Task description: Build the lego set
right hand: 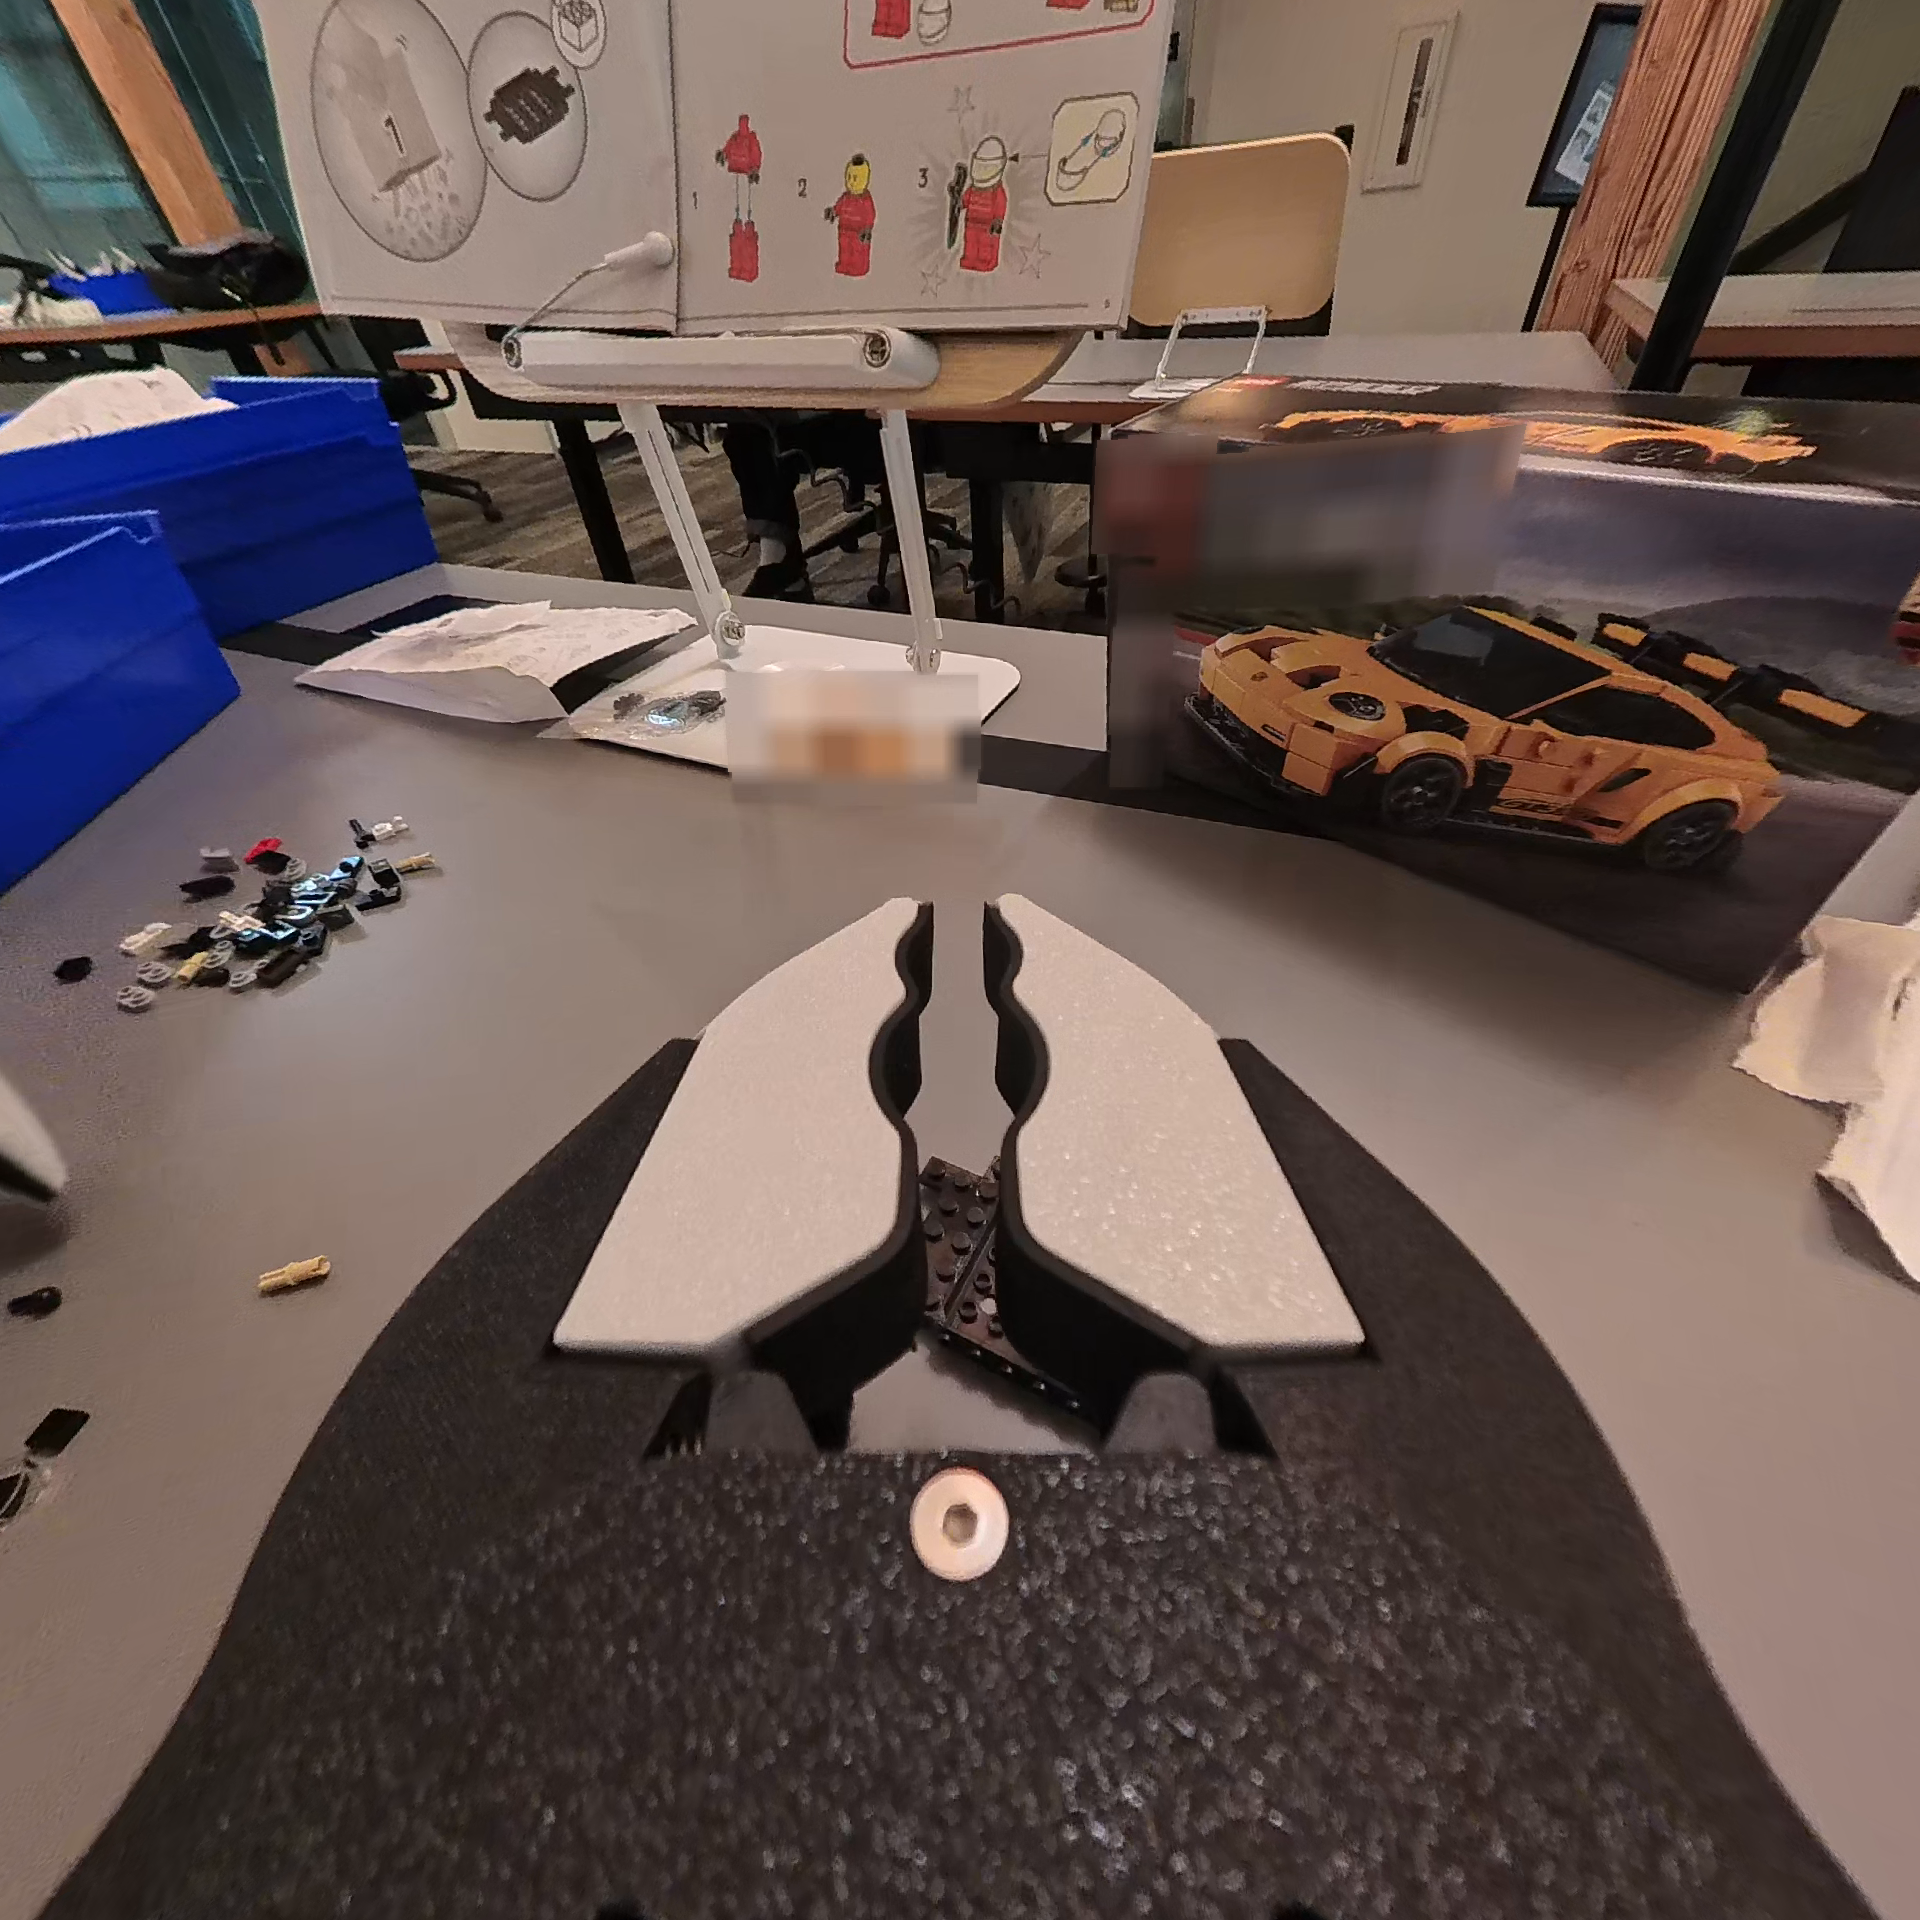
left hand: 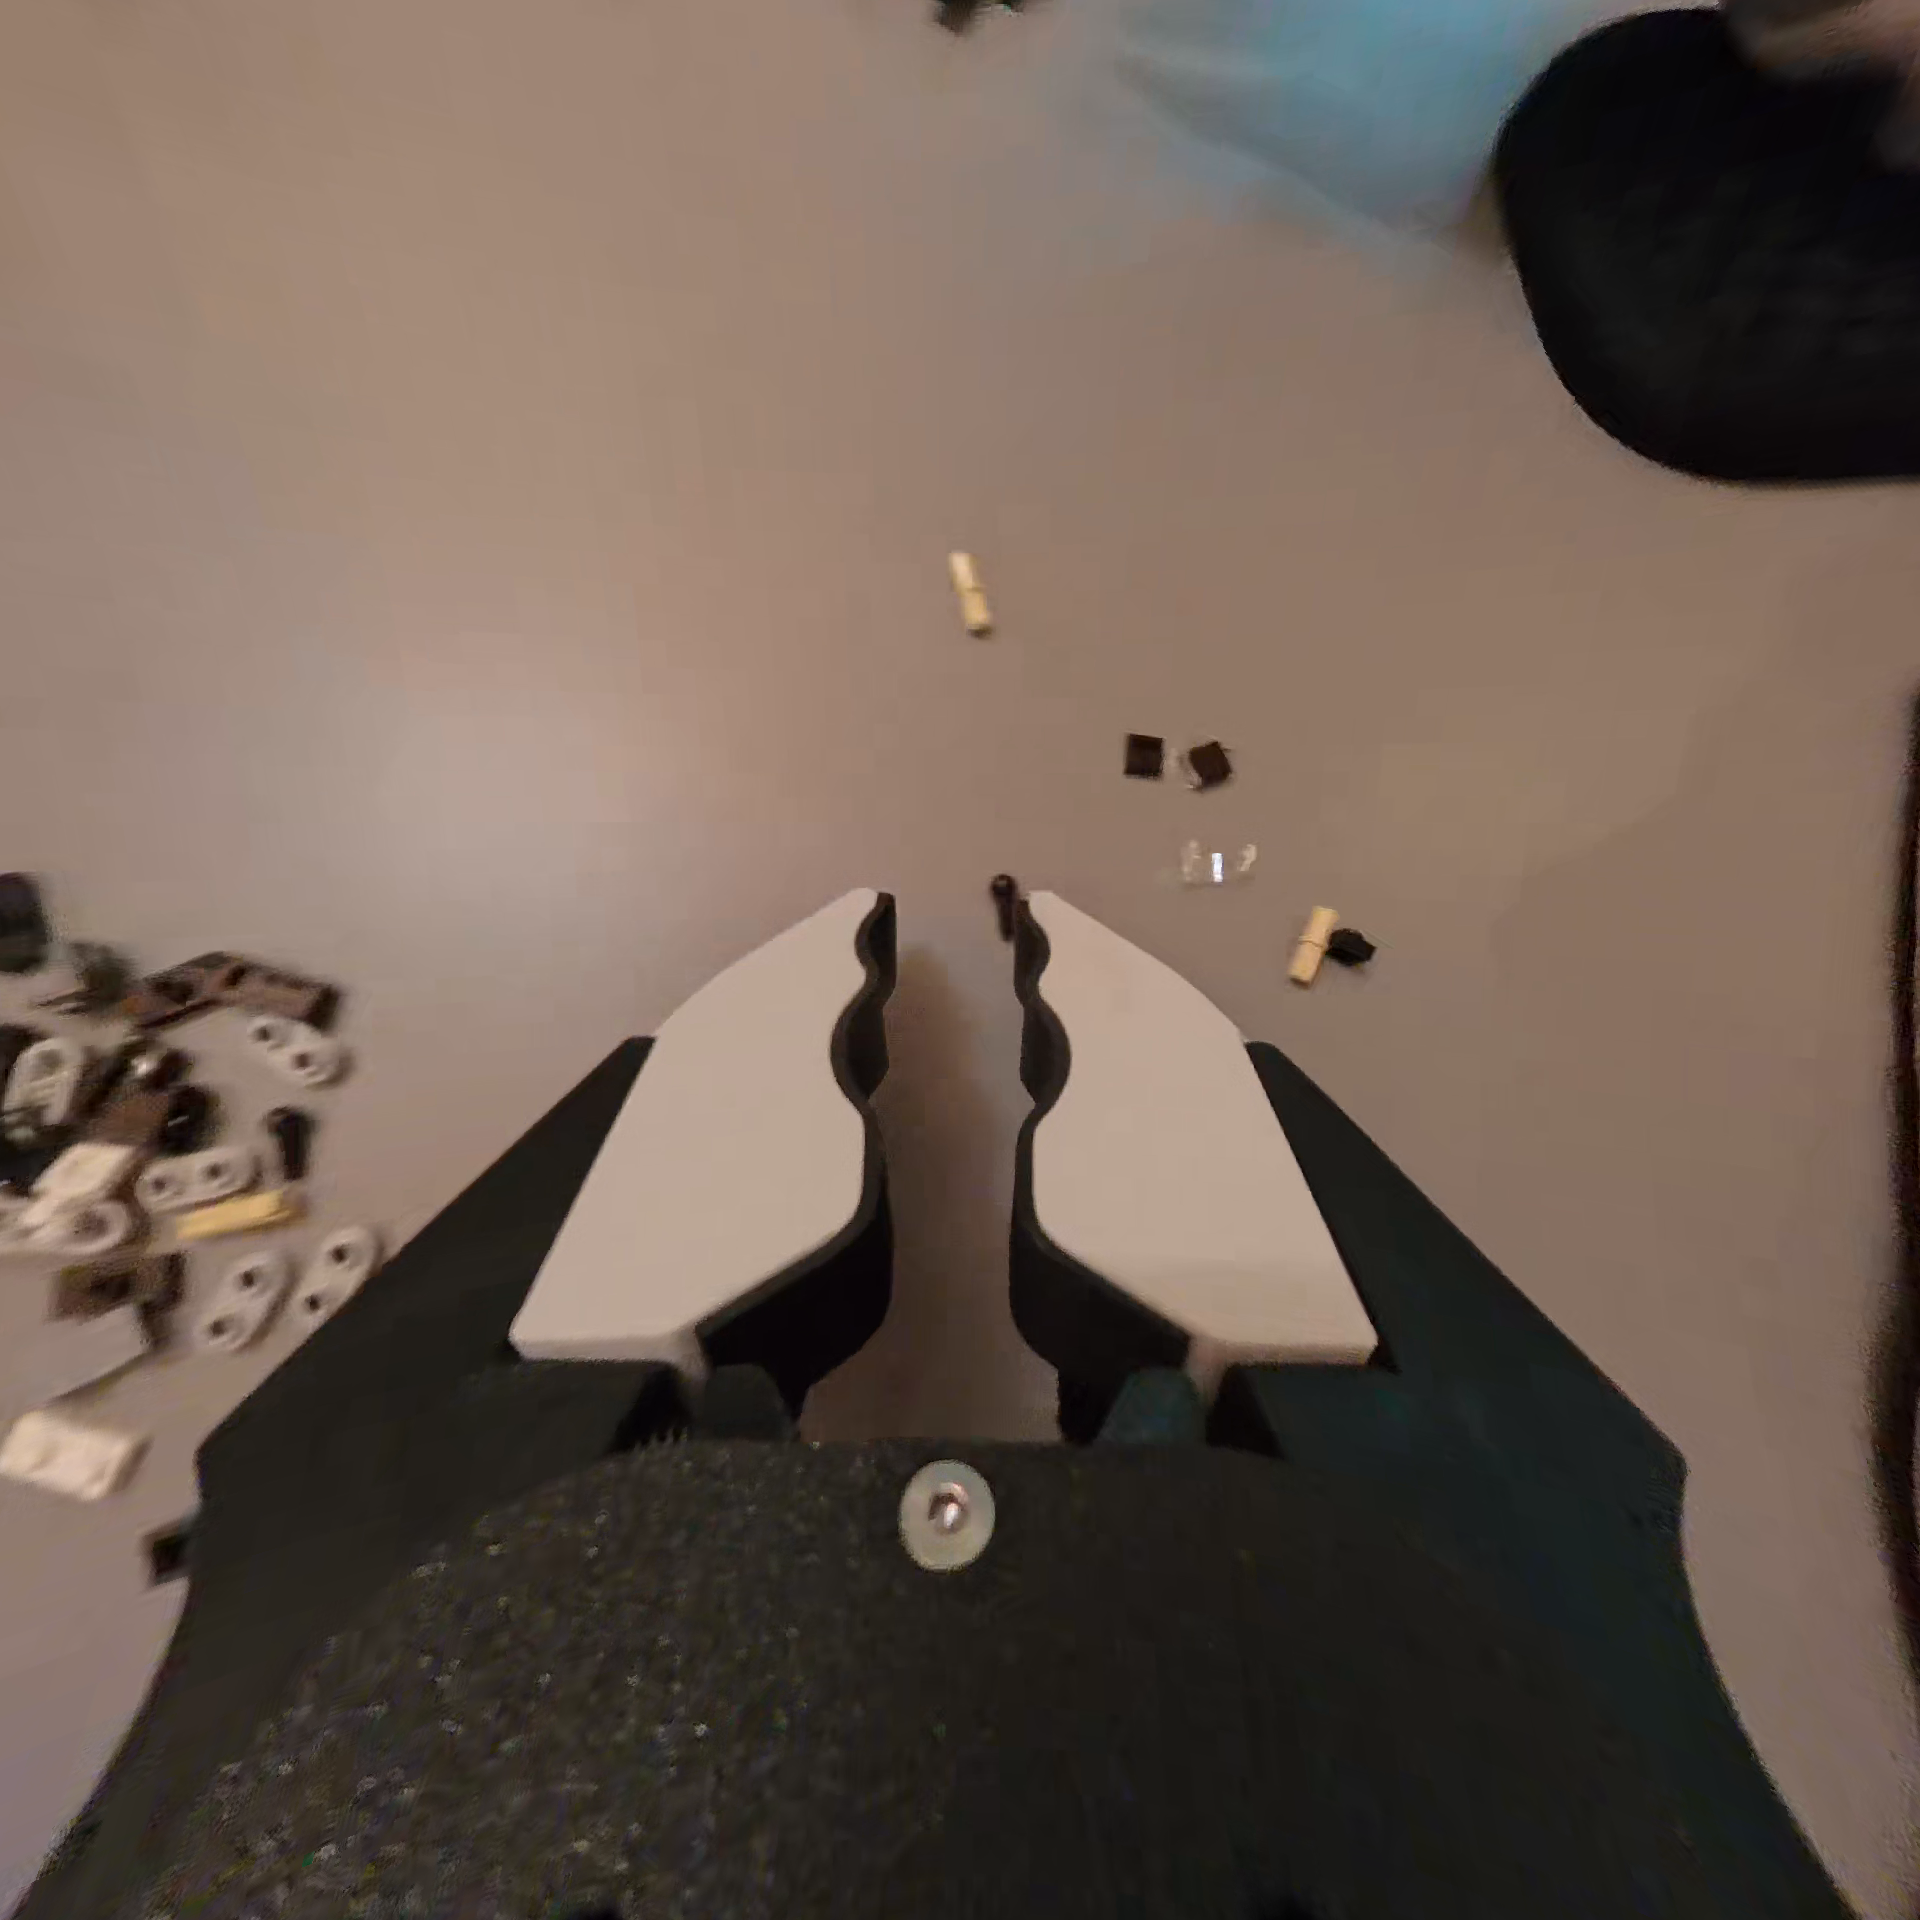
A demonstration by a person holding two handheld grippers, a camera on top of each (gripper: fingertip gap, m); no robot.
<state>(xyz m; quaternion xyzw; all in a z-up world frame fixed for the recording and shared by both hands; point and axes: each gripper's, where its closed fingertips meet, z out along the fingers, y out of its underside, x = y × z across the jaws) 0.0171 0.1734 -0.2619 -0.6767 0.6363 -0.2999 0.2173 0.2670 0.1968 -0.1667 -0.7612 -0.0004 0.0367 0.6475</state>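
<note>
Clamped deep between the jaws of your right gripper (right hand: 957, 914), well back from the tips, sits a black studded plate (right hand: 961, 1262), lying askew with one corner dipping toward the hinge. Those jaws are nearly together, pinching the plate at their inner shoulders while the tips stand slightly apart over bare grey table (right hand: 1351, 1039). Off to the left of them lies a heap of small loose pieces (right hand: 260, 914), with a lone tan pin (right hand: 296, 1274) nearer; beyond the tips stand the instruction booklet (right hand: 727, 156) on its stand and, to the right, the set's box (right hand: 1507, 675).

Your left gripper (left hand: 954, 909) hangs empty, jaws parted by a narrow gap. A tiny black part (left hand: 1003, 902) lies just at the tip of its right finger, tan pins (left hand: 970, 592) and clear bits (left hand: 1218, 862) scattered ahead and to the right, and a second pile (left hand: 156, 1143) to the left.

Risk, as it looks: the crooked plate may twist or squirt out under pressure, and blurred motion at the left suggests the tiny part could be nudged away rather than caught.
</note>
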